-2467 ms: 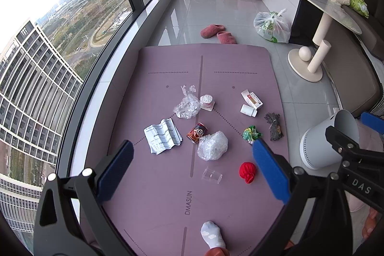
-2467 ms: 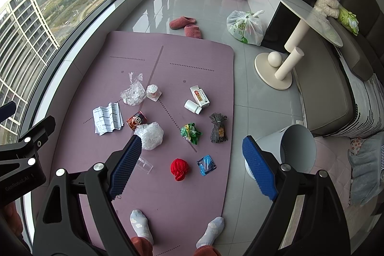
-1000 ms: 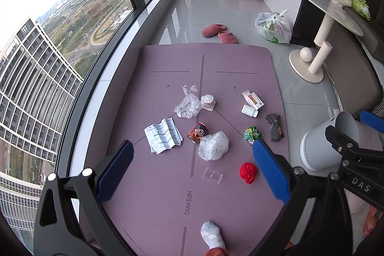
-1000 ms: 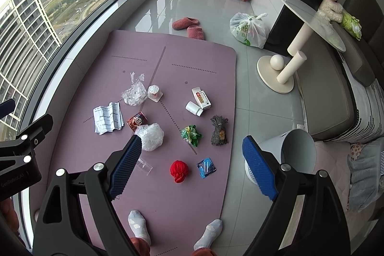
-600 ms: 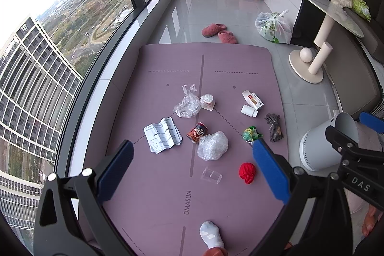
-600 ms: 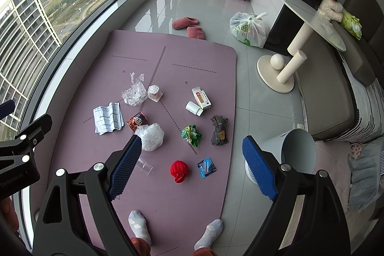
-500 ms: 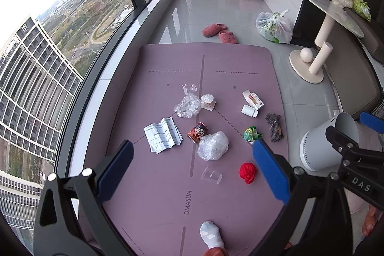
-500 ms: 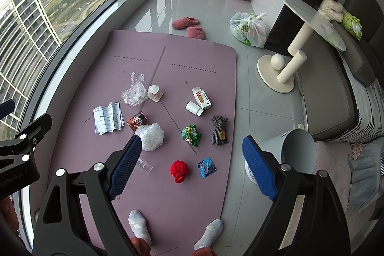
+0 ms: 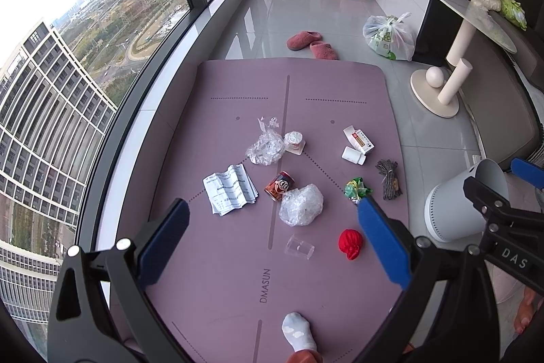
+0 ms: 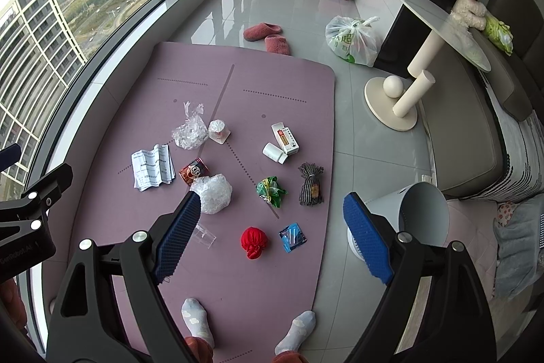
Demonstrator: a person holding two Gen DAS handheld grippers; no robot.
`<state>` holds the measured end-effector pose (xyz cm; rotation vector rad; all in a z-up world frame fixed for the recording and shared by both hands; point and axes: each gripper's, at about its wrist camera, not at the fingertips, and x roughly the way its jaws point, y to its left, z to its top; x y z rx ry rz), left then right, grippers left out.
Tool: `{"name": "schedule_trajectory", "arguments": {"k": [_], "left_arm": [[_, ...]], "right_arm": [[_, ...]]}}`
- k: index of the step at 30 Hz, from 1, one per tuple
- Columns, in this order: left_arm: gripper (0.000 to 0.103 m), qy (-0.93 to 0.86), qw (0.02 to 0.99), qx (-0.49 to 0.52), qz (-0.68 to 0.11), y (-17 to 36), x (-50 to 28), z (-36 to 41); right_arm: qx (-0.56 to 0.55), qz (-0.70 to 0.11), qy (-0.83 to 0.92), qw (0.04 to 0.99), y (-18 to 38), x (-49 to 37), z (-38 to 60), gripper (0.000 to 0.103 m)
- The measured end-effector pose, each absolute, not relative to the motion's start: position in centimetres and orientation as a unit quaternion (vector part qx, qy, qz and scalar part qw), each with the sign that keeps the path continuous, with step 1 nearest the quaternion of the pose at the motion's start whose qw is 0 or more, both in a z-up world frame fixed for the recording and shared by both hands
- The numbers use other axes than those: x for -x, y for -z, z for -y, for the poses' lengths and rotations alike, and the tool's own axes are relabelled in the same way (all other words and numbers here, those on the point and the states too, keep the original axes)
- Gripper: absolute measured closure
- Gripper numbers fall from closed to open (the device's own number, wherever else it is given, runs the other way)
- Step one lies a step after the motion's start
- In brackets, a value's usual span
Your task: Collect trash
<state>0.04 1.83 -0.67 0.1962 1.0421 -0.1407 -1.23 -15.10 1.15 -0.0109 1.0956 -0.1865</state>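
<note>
— Where do your grippers stand?
— Your left gripper (image 9: 272,233) and right gripper (image 10: 272,227) both hang above the mat (image 10: 278,73), jaws spread wide, holding nothing.
— And the trash?
— Scattered mid-mat: the red ball (image 10: 253,240) at six o'clock, the paper sheet (image 10: 151,167) at nine. The bin (image 10: 413,216) lies tipped off the mat's edge at three o'clock.

Right claw (image 10: 272,238) gapes above littered mat (image 10: 136,111).
</note>
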Motion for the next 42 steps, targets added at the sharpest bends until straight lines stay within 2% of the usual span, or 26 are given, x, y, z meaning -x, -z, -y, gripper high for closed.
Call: {"name": "schedule_trajectory", "arguments": {"k": [15,21,30,42], "left_arm": [[0.004,0.064,0.856,-0.094,-0.504,1.3,0.1,-1.7],[0.004,0.065,0.848,-0.095,-0.518,4.1,1.1,-1.4],[0.004,0.074,0.82,-0.113,-0.556,15.6,3.1,0.7],[0.004,0.071,0.809,-0.093,-0.576,35.0,3.4,1.1]], "right_arm": [[-0.001,-0.529,0.085,0.844,-0.5,0.8,16.1,0.02],[0.001,-0.538,0.079,0.839,2.2,1.4,17.1,0.02],[0.014,-0.567,0.059,0.822,13.2,3.4,18.8,0.02],[0.046,-0.58,-0.022,0.813,34.2,3.5,17.5,0.02]]}}
